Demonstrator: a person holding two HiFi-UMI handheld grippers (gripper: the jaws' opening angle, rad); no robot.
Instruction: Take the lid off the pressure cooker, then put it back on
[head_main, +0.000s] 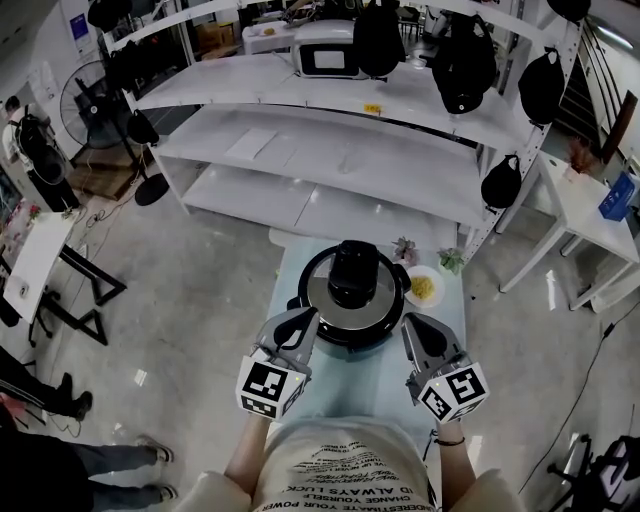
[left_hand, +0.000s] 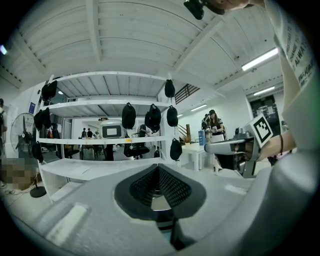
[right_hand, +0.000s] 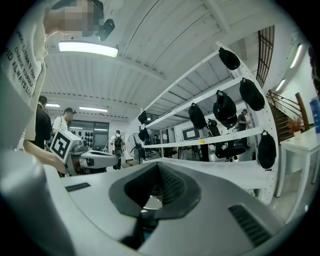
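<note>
Cooker (head_main: 352, 300) on pale table (head_main: 350, 385), white shelving (head_main: 330, 150) behind

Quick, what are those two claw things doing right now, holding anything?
Left gripper: jaws closed, holding nothing.
Right gripper: jaws closed, holding nothing.

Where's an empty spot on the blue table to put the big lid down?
The barest patch is the front strip of the table, between the pressure cooker and the person, with the left tongs and right tongs at its sides. Right of the cooker is crowded: a plate of yellow food and small plants.
</note>
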